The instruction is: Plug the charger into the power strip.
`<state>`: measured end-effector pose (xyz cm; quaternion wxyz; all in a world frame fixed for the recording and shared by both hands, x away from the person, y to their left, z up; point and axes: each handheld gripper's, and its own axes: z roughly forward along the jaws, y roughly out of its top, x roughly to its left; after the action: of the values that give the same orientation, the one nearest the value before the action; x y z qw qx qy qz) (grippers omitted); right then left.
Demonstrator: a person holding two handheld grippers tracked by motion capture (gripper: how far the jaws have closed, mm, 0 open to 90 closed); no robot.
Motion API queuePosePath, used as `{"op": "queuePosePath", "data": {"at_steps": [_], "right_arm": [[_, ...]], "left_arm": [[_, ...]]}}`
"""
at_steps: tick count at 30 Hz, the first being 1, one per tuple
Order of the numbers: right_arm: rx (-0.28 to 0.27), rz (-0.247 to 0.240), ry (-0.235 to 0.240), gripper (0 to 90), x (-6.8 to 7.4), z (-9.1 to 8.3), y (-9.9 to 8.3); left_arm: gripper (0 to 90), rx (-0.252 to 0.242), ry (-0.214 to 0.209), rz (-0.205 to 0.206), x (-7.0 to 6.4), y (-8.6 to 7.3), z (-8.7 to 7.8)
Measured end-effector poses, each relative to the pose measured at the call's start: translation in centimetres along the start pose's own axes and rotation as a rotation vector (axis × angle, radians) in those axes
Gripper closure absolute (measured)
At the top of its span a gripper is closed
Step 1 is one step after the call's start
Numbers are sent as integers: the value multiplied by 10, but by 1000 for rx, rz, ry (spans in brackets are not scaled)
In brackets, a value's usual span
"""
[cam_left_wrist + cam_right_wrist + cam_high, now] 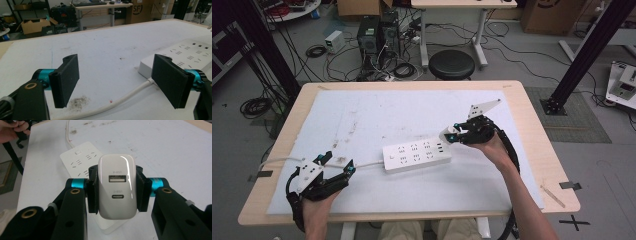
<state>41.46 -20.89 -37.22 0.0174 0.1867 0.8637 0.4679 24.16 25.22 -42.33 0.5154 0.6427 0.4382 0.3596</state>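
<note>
Nearest, the left gripper (337,167) rests at the table's front left with its jaws spread wide, straddling the white cable (120,101) without gripping it. Farther along, the power strip (417,156) lies mid-mat. Just beyond its right end, the right gripper (455,134) clamps the white charger (117,186) above the strip.

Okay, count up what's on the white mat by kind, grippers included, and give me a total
Power strip: 1
Charger, clamped in the right gripper: 1
Grippers, counting the left gripper with its jaws spread either side of the strip's cord: 2
Total: 4
</note>
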Motion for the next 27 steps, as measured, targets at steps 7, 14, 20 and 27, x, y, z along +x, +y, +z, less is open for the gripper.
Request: {"op": "queuePosePath", "data": {"at_steps": [7,14,20,27], "right_arm": [[70,-82,-12,635,-6,3,19],[163,-154,34,634,-12,16,36],[202,-200,85,634,-10,34,37],[290,-282,87,634,0,50,48]], "left_arm": [[224,-1,3,3,-2,2,0],[224,0,-8,3,-6,1,-1],[224,3,-4,3,-5,1,-4],[224,4,-10,-2,-8,-1,-5]]}}
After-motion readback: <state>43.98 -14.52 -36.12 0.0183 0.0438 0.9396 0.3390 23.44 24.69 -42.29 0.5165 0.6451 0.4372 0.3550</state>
